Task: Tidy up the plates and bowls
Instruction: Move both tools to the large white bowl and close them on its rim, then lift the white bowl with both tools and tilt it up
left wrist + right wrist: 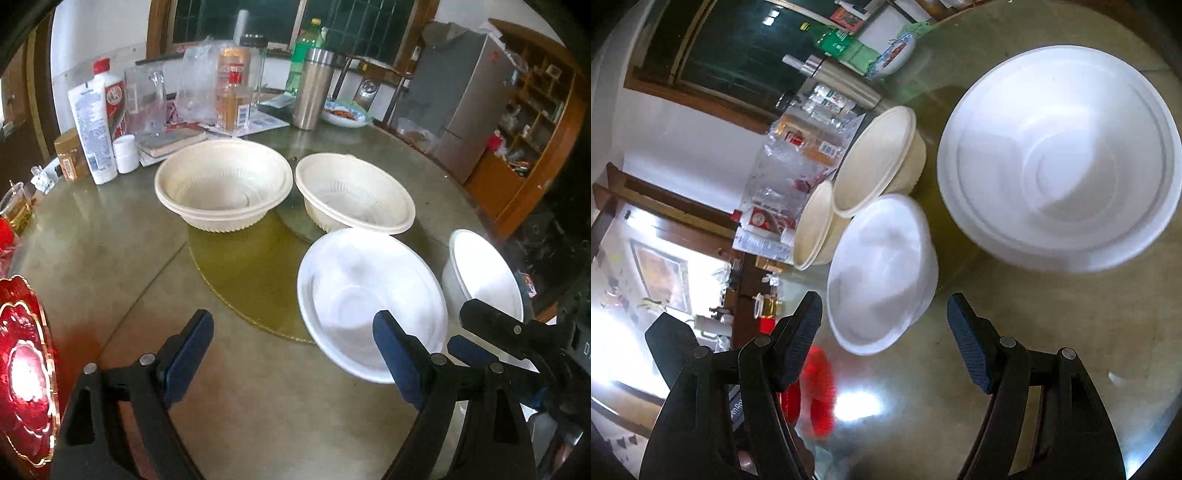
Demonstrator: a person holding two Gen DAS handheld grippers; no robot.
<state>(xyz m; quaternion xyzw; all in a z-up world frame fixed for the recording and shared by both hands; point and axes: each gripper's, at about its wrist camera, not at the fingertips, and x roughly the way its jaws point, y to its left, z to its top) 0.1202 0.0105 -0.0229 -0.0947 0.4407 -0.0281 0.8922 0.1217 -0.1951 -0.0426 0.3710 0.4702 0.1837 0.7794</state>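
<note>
Covering the whole field beneath both tools is the round table [110, 236], greenish and glossy, with a gold disc [251, 273] at its centre just ahead of the left gripper [291, 354]. Next in size, two cream bowls [223, 184] stand side by side beyond that disc, far ahead of the left gripper, their rims nearly touching. Two white bowls follow: the nearer white bowl [365, 295] sits just ahead and to the right of the left gripper, its near rim partly behind the right finger, and reads slightly tilted and blurred; the far white bowl [1060, 155] lies ahead and to the right of the right gripper [882, 343]. A red plate [26, 369] lies close at the left gripper's left. Both grippers are spread wide and hold nothing. Clutter of bottles [92, 129], a steel flask [314, 88] and a small patterned dish [345, 114] stands at the far edge. Step in hand, by judgement: sorting not yet begun, reaching for a white bowl. Next move likely calls for straddling one rim with a finger inside and one outside, closing, then nesting like with like.
</note>
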